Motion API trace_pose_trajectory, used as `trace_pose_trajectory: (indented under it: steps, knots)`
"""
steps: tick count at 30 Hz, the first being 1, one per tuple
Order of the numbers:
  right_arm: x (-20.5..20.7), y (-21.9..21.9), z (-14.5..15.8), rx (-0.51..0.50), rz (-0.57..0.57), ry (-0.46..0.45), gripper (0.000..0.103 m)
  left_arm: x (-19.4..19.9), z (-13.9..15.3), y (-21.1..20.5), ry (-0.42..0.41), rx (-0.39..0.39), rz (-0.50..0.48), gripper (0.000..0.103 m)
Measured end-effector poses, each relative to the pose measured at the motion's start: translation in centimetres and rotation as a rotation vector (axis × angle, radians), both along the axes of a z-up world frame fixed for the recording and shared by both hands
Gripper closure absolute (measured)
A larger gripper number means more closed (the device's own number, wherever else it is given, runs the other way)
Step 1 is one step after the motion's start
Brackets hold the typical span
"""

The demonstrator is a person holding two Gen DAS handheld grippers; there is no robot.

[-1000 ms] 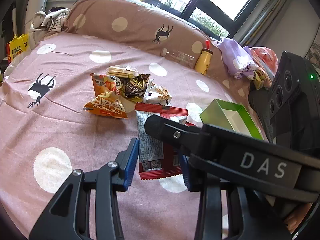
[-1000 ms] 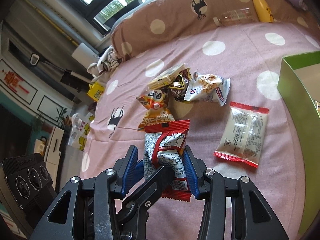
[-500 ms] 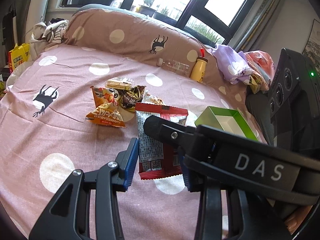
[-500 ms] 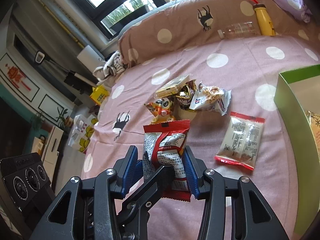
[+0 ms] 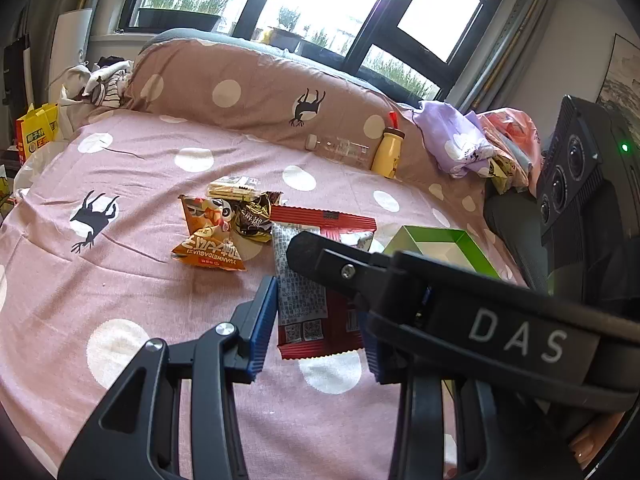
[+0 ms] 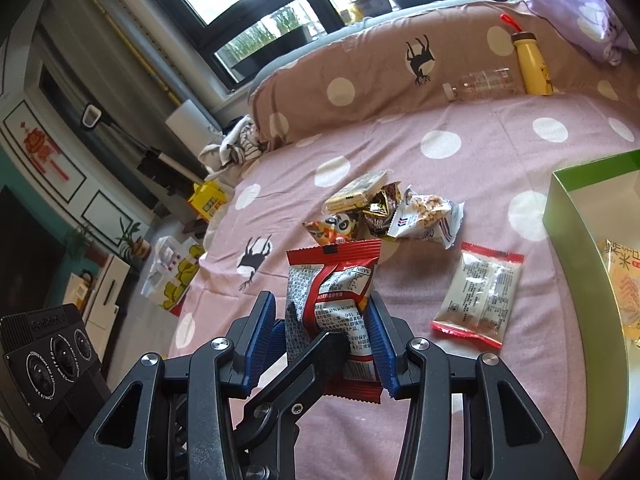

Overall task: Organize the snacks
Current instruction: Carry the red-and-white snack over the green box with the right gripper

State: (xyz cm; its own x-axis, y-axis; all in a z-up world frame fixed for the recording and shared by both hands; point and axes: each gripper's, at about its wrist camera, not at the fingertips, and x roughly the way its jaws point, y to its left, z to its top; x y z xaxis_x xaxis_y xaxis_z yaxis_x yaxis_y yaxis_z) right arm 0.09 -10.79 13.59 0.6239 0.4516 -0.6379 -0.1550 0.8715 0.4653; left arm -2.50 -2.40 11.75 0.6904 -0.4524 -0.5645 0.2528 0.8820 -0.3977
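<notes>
A bed with a pink polka-dot sheet fills both views, with a long brown dotted pillow along its far edge. An open green box sits on the sheet to the right, a yellowish packet lying inside it. The right claw is clenched on a red-and-grey snack packet, held upright above the sheet between its blue pads. The left claw frames the same packet in its own view, its jaws narrowly apart; whether its pads touch the packet cannot be told, since the right claw's black arm crosses in front. Beyond the packet lies a small heap of snacks, and a clear red-edged packet lies flat between the heap and the box. A yellow bottle and a clear bottle rest against the pillow.
</notes>
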Motion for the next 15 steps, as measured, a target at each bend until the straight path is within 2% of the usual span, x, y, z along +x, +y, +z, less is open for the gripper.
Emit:
trace_pose_trajectory:
  steps: [15]
  knots:
    - [0.9,-0.6,0.3,-0.022,-0.016,0.012,0.054,0.7,-0.1,-1.0,-0.001,0.019,-0.016,0.065]
